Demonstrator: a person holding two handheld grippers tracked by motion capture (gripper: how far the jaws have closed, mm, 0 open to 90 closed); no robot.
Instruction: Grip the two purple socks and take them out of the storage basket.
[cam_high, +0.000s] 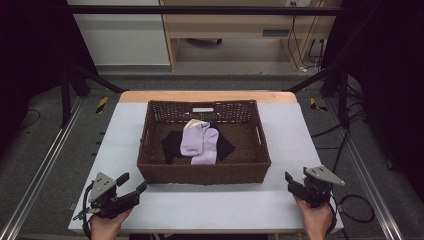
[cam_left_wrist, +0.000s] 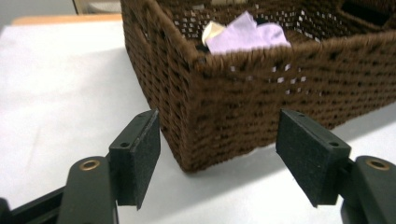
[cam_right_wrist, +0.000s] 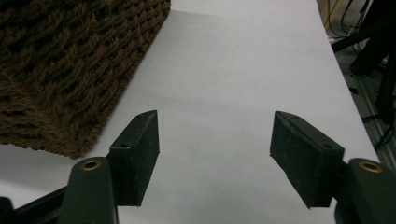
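Socks lie in the middle of the frame, inside a brown wicker basket (cam_high: 150, 170): a lilac pair (cam_high: 200, 145) folded on top of a black one (cam_high: 172, 143), with a cream bit showing at the lilac pair's upper end. Both grippers sit at the bottom corners of the high view, on the white surface (cam_high: 225, 205) just in front of the basket and outside it. The left gripper (cam_high: 131, 186) has its jaws spread wide with nothing between them; in its own view the basket's near corner stands between and beyond the pads. The right gripper (cam_high: 294, 182) is likewise wide open and empty, pointed past the basket's lower right corner at bare surface. This looks like the start: nothing is grasped yet, and the likely job is taking the socks out. A next move would need one gripper to lift over the rim, drop to the lilac socks and pinch the soft knit without catching the black fabric underneath. The basket is rectangular, stiff, coarsely woven with open gaps near the rim; the socks are limp and smooth; the surface is flat and matte.
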